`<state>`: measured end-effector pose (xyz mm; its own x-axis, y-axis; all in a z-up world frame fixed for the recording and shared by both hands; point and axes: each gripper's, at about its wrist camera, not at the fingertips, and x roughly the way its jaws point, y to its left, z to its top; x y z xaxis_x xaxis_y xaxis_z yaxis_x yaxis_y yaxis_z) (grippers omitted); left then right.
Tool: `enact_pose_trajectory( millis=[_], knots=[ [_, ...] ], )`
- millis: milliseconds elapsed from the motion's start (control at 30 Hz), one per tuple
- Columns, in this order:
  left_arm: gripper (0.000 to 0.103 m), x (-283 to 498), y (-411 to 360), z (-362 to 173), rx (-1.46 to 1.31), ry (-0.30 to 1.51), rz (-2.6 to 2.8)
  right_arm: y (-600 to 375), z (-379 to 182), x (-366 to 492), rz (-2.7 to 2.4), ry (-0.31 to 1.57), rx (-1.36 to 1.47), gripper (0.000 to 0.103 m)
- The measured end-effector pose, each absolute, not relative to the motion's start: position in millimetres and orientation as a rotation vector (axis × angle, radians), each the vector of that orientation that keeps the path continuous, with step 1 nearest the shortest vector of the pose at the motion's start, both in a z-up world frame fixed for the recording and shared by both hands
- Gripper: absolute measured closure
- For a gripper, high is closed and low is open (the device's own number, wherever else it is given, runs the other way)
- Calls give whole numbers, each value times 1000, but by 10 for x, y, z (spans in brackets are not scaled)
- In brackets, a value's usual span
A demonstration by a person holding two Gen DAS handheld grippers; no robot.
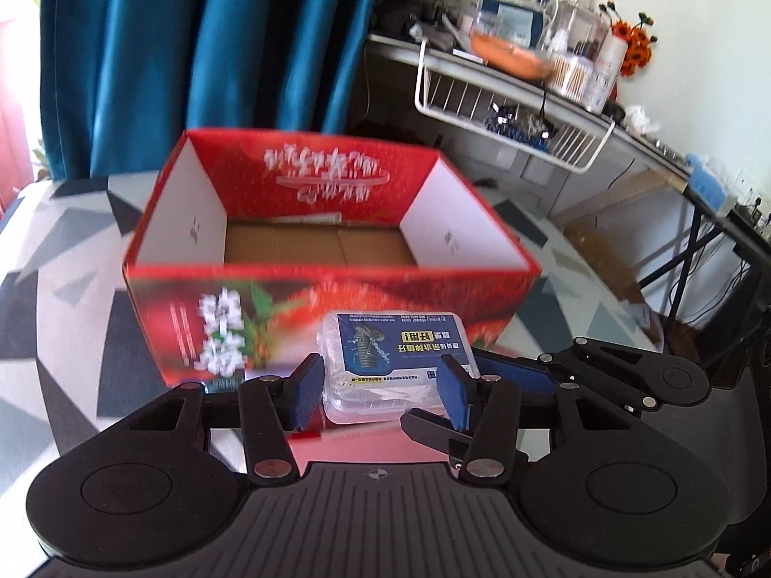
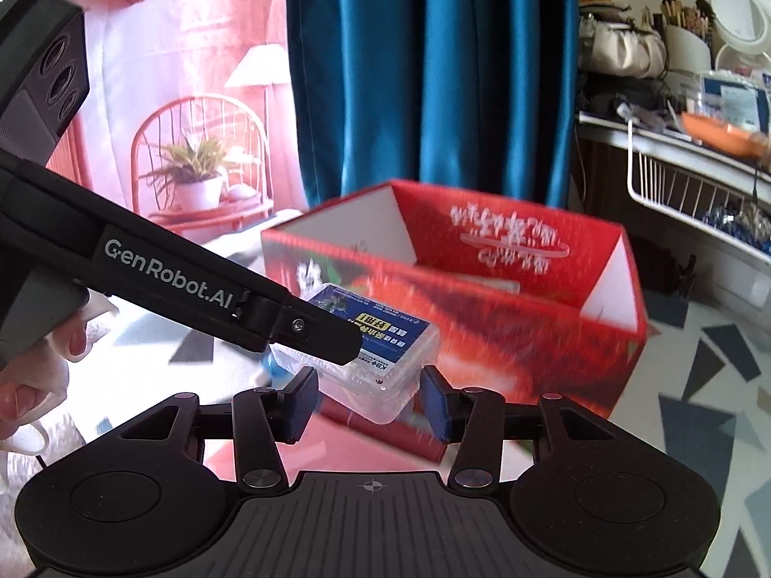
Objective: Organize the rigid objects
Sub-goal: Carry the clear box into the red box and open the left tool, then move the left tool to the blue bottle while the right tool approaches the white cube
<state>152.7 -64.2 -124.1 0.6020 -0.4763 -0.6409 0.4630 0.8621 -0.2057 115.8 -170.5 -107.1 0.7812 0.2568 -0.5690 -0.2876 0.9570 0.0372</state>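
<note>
Two grippers clamp one clear plastic box with a blue label, held just in front of the open red carton. From the left, the left gripper has its blue pads closed on the box's sides. To the right, the right gripper grips the same box at a corner. The carton stands on a table with a grey geometric cloth; its brown floor shows bare.

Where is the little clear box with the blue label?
In both views the clear box sits between both sets of tongs, the left tongs and the right tongs, in front of the near wall of the red box.
</note>
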Motion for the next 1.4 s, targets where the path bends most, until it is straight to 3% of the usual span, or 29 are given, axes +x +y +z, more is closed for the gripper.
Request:
enact_pose_trajectory(
  millis=[333,833,1000,1200,1400],
  knots=[
    [48,2249,-760,-897,-31,757,-550,-1777,-801,2063,328,663,-181,59],
    [48,3037,-848,-1403,-76,931,-508,-1999,-1249,2969,322,932,-56,59],
    [55,3064,-897,-1499,-55,943,-502,-2107,-1372,3065,284,987,35,60],
    [56,3049,-844,-1504,-45,918,-476,-2048,-1336,3022,265,963,-8,60],
    [55,2749,-652,-1239,8,775,-456,-2102,-1125,2747,242,805,-5,54]
  ],
)
